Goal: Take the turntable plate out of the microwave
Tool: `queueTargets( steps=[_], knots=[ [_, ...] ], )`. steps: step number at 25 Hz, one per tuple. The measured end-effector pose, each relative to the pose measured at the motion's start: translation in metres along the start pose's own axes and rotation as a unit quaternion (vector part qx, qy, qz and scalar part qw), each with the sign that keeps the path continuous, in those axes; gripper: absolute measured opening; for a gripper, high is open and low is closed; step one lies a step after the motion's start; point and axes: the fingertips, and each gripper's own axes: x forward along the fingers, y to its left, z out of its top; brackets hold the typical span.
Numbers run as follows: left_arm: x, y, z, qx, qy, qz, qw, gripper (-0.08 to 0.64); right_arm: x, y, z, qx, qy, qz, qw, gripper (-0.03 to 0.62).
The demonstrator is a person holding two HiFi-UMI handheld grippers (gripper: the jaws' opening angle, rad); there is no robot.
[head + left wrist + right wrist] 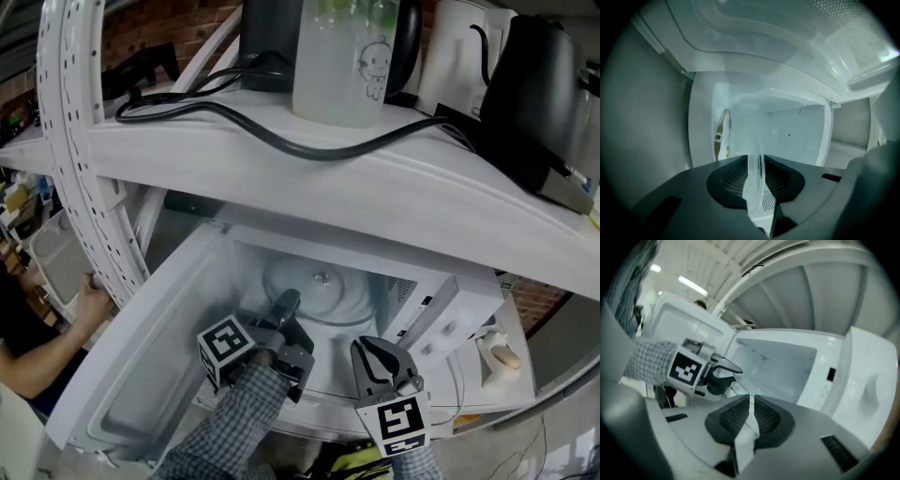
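Note:
The clear glass turntable plate (323, 281) lies inside the open white microwave (450, 314). My left gripper (286, 302) reaches into the cavity and is shut on the plate's near rim. In the left gripper view the glass edge (751, 126) runs between the two dark pads (733, 180), which press on it. My right gripper (370, 354) hovers outside, in front of the microwave's lower right, shut with nothing between its jaws. In the right gripper view its pads (733, 416) nearly touch, and the left gripper (729, 373) shows at the cavity mouth.
The microwave door (141, 375) hangs open at the left. A shelf (394, 187) just above carries a clear pitcher (342, 56), a black kettle (534, 94) and a black cable (281, 141). Another person's hand (91, 298) rests on a white post at far left.

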Motion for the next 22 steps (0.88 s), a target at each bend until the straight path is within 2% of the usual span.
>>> queueTargets(
  steps=[2, 3, 4, 6, 8, 10, 12, 15, 17, 19, 22],
  knots=[
    [-0.006, 0.001, 0.000, -0.001, 0.000, -0.002, 1.0000, 0.087, -0.005, -0.004, -0.006, 0.118, -0.013, 0.017, 0.993, 0.038],
    [-0.009, 0.001, 0.000, -0.002, 0.000, -0.002, 1.0000, 0.087, -0.006, -0.005, -0.009, 0.189, -0.021, 0.033, 0.981, 0.039],
    [-0.012, 0.001, 0.001, -0.003, -0.001, -0.004, 1.0000, 0.087, -0.007, -0.005, -0.012, 0.268, -0.032, 0.053, 0.962, 0.040],
    [-0.017, 0.000, 0.002, -0.006, -0.003, -0.014, 0.9999, 0.087, -0.007, -0.006, -0.017, 0.415, -0.054, 0.088, 0.904, 0.040],
    [-0.021, -0.003, 0.002, -0.004, -0.003, -0.027, 0.9996, 0.087, -0.009, -0.010, -0.021, 0.517, -0.080, 0.099, 0.846, 0.063],
    [-0.025, -0.006, 0.001, -0.001, -0.002, -0.034, 0.9994, 0.087, -0.009, -0.012, -0.019, 0.584, -0.114, 0.113, 0.796, 0.119],
    [-0.029, -0.011, -0.001, -0.002, 0.000, -0.043, 0.9991, 0.089, -0.008, -0.013, -0.018, 0.623, -0.137, 0.120, 0.761, 0.132],
    [-0.037, -0.012, -0.004, -0.006, 0.002, -0.050, 0.9987, 0.088, -0.008, -0.014, -0.029, 0.670, -0.153, 0.106, 0.719, 0.132],
    [-0.044, -0.013, -0.007, -0.011, 0.004, -0.054, 0.9985, 0.089, -0.009, -0.017, -0.035, 0.692, -0.160, 0.099, 0.697, 0.132],
    [-0.049, -0.016, -0.011, -0.015, 0.008, -0.059, 0.9981, 0.089, -0.008, -0.019, -0.037, 0.700, -0.165, 0.097, 0.688, 0.132],
    [-0.056, -0.021, -0.018, -0.019, 0.014, -0.066, 0.9975, 0.092, -0.005, -0.018, -0.037, 0.707, -0.169, 0.101, 0.680, 0.132]
  ],
)
